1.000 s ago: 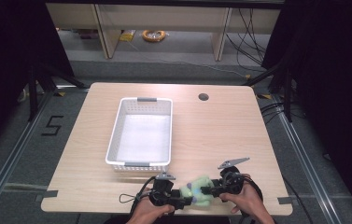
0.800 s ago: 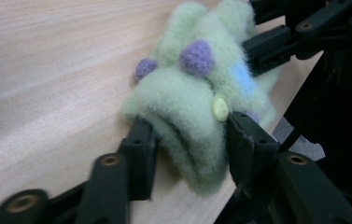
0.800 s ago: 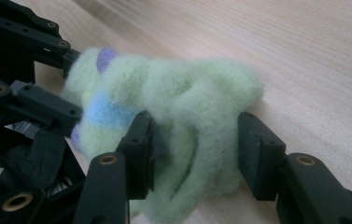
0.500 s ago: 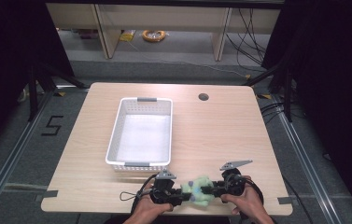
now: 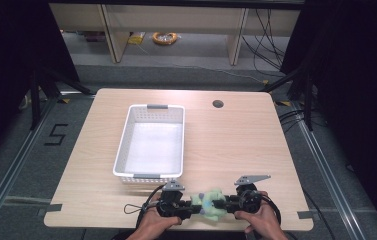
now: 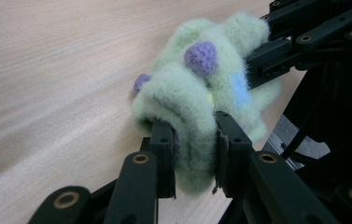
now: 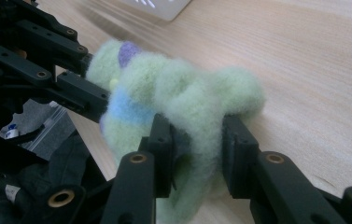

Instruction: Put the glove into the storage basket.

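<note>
**Fuzzy green toy now pinched from both ends**

Fleece is bunched between both pairs of jaws. The soft green toy (image 5: 207, 204), woolly, with purple knobs and a blue patch, sits at the near edge of the tabletop (image 5: 236, 145), between the two hands and in front of the white basket (image 5: 124, 150).

A second ago both pairs of jaws stood wider around it; within that second they have been closing, the left gripper (image 6: 194, 158) settling first and the right gripper (image 7: 197, 156) tightening a little later. In the left gripper view the pads press into a fold of the fleece, and the right gripper view shows the same on the opposite end, so each gripper is now clamped on the toy.

That reads as the grasp being complete: the toy is secured on both sides and, by my judgement, ready to be lifted or stretched, with the empty basket the likely destination.

Both hands lie low at the tabletop's near edge, forearms coming in from below, the grippers held roughly level and pointing inward at each other. The left hand (image 5: 152, 222) and right hand (image 5: 258, 220) mirror one another, and neither has shifted noticeably while the jaws closed.
</note>
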`<state>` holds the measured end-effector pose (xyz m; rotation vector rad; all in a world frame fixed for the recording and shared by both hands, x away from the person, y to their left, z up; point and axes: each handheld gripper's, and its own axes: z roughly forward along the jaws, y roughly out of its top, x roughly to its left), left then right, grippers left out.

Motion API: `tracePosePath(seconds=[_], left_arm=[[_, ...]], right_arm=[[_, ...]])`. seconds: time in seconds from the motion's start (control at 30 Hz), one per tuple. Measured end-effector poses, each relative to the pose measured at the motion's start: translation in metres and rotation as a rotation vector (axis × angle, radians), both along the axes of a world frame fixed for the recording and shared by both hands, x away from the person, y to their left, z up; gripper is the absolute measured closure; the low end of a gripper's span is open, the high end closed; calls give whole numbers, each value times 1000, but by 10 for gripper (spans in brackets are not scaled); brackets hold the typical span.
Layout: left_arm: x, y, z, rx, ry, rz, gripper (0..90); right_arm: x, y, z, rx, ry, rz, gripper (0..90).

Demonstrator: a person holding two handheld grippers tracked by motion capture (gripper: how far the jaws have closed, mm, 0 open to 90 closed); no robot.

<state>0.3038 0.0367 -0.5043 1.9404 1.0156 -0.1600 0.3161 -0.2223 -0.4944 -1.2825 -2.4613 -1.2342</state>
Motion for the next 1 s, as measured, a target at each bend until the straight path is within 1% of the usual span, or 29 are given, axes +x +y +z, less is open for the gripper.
tracePosePath(seconds=[0.03, 0.07, 0.1, 0.13, 0.17, 0.2, 0.27, 0.33, 0.37, 0.4, 0.43, 0.47, 0.5, 0.53, 0.57, 0.6, 0.63, 0.67, 0.7, 0.73, 0.77, 0.8, 0.83, 0.87, 0.9, 0.93, 0.97, 1.0], left_arm=[[0, 1, 1, 4, -2, -9, 717], [-1, 1, 2, 3, -10, -5, 717], [-2, 1, 4, 8, -14, -11, 717], [-2, 1, 4, 2, -16, -15, 717], [-3, 2, 5, 6, -19, -19, 717], [-3, 2, 6, -1, -20, -16, 717], [-4, 3, 7, 1, -25, -20, 716], [-5, 5, 9, 5, -24, -9, 716], [-4, 6, 10, 1, -25, -19, 717], [-5, 7, 11, 1, -20, -25, 717], [-5, 7, 11, -5, -27, -15, 717], [-5, 9, 12, -4, -26, -16, 717], [-5, 10, 13, -12, -25, -14, 717], [-5, 11, 15, -9, -25, -16, 717], [-6, 12, 17, -15, -37, -11, 717], [-6, 12, 19, -15, -40, -9, 717], [-6, 14, 21, -18, -42, -24, 717], [-6, 14, 24, -21, -49, -18, 717], [-6, 16, 26, -21, -50, -23, 717], [-5, 18, 28, -23, -56, -21, 716], [-5, 20, 30, -25, -58, -20, 716], [-5, 20, 32, -25, -57, -20, 716], [-5, 22, 34, -21, -62, -20, 716], [-5, 24, 37, -19, -63, -22, 716], [-4, 26, 41, -22, -67, -24, 716], [-4, 27, 43, -27, -66, -18, 716], [-3, 29, 46, -31, -65, -15, 716], [-3, 31, 49, -32, -73, -14, 716]], right_arm=[[0, 0, 0, 2, -7, 4, 695], [0, 1, 0, 17, 2, 11, 696], [1, 0, 0, 0, -25, 12, 697], [1, 1, 0, 1, -29, 19, 697], [1, 2, 0, 14, -23, 25, 697], [1, 2, 0, 13, -26, 28, 697], [0, 2, 1, 16, -25, 30, 697], [-1, 4, 3, 16, -34, 28, 697], [-1, 4, 4, 19, -33, 29, 697], [-3, 6, 6, 19, -13, 26, 698], [-3, 7, 7, 13, -26, 16, 698], [-2, 7, 8, 14, -27, 29, 698], [-1, 7, 9, 10, -46, 35, 699], [-2, 9, 10, 31, -21, 33, 699], [-3, 10, 12, 32, -22, 29, 700], [-2, 9, 15, 31, -53, 39, 700], [-3, 9, 17, 34, -55, 37, 700], [-6, 10, 22, 39, -35, 24, 701], [-5, 10, 24, 53, -48, 28, 701], [-5, 10, 27, 47, -56, 30, 701], [-5, 12, 28, 61, -51, 28, 701], [-4, 13, 30, 59, -62, 30, 701], [-4, 15, 31, 67, -52, 29, 701], [-3, 16, 33, 56, -74, 35, 701], [-4, 18, 36, 69, -56, 35, 701], [-3, 19, 40, 53, -65, 35, 702], [-3, 20, 42, 58, -72, 28, 702], [-1, 20, 45, 68, -85, 47, 701]])
